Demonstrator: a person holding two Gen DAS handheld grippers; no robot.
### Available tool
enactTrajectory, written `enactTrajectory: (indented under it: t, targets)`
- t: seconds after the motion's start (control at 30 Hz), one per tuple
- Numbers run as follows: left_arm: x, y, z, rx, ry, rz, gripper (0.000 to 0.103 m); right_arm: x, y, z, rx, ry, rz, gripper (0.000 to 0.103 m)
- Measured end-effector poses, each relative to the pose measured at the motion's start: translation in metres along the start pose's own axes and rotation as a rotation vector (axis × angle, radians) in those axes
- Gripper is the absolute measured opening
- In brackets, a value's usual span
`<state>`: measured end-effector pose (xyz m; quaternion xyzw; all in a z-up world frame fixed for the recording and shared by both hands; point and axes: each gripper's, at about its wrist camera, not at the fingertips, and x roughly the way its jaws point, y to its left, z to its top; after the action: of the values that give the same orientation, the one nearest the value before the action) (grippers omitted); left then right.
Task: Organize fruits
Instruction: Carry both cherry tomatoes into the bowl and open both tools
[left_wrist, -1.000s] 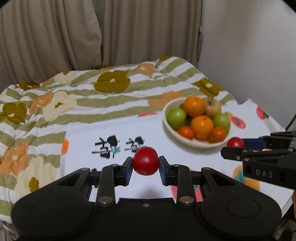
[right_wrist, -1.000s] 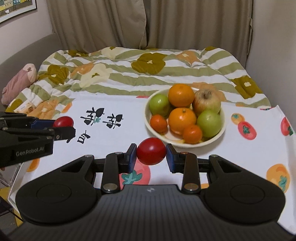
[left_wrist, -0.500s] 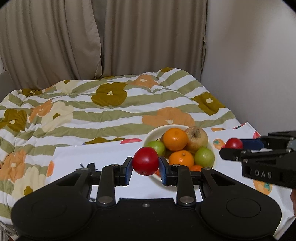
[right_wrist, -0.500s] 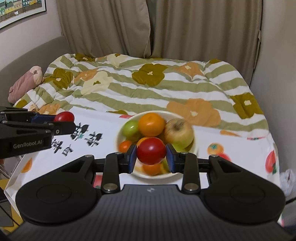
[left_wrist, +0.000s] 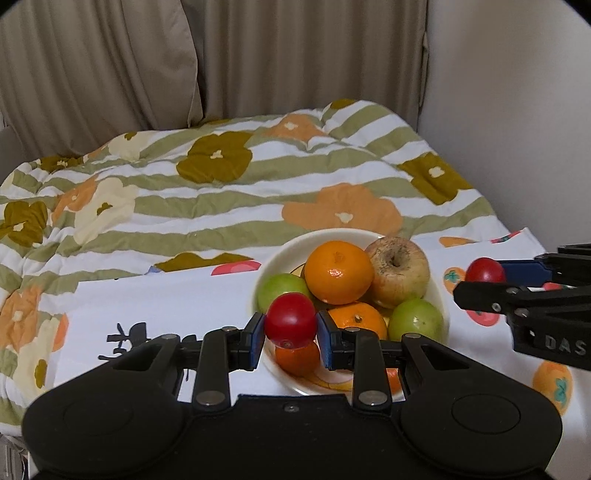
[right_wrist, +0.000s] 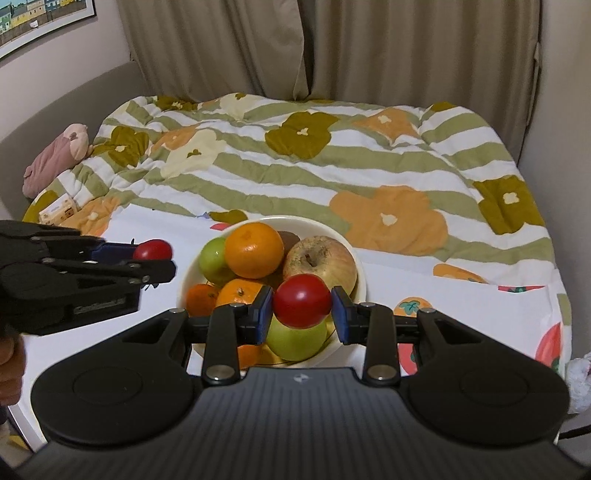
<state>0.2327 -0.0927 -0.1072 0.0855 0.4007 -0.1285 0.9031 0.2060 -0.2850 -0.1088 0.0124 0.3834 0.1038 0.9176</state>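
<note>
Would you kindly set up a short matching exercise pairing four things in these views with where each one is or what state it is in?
Things:
1. left gripper
2. large orange
3. yellowish apple
4. pink soft toy

Places or states:
A. on the quilt at the far left, away from the bowl
B. shut on a red tomato
C. top of the fruit pile, between a green apple and the yellowish apple
D. in the bowl, stem hollow facing up, just behind the right gripper's tomato

Pairs: 1-B, 2-C, 3-D, 4-A
</note>
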Motion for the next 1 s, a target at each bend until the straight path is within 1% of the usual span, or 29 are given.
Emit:
enactTrajectory:
  t: [0.17,0.23,0.27,0.3,0.33,0.37,0.53,0.73,0.9,1.0]
  targets:
    - [0.015,-0.005,0.005,-0.007,0.022,0.017,0.034,0.01,-0.011,-0.001,-0.007,0.017,0.022,0.049]
    - [0.016,-0.007,0.008,-0.005,0.02,0.028,0.05,0.011,-0.014,-0.002,-0.008,0.021,0.028,0.049]
    - [0.014,-0.008,0.008,-0.004,0.012,0.03,0.069,0.012,-0.014,-0.002,-0.009,0.023,0.031,0.049]
    - [0.011,-0.009,0.008,-0.005,-0.002,0.035,0.085,0.012,-0.015,-0.002,-0.01,0.024,0.034,0.049]
    - [0.007,-0.009,0.007,-0.005,-0.021,0.039,0.088,0.012,-0.015,-0.002,-0.011,0.024,0.036,0.049]
    - [0.002,-0.009,0.007,-0.004,-0.034,0.036,0.089,0.012,-0.016,-0.002,-0.012,0.023,0.039,0.049]
    - [-0.009,-0.007,0.003,-0.004,-0.029,0.028,0.089,0.011,-0.014,0.0,-0.017,0.016,0.051,0.049]
    - [-0.021,-0.009,0.002,-0.006,-0.044,0.025,0.089,0.014,-0.006,0.007,-0.047,0.006,0.069,0.049]
    - [-0.022,-0.01,0.001,-0.003,-0.051,0.026,0.089,0.028,-0.002,0.016,-0.089,0.018,0.077,0.049]
    - [-0.02,-0.01,-0.001,-0.006,-0.045,0.036,0.089,0.039,-0.003,0.019,-0.086,0.037,0.099,0.049]
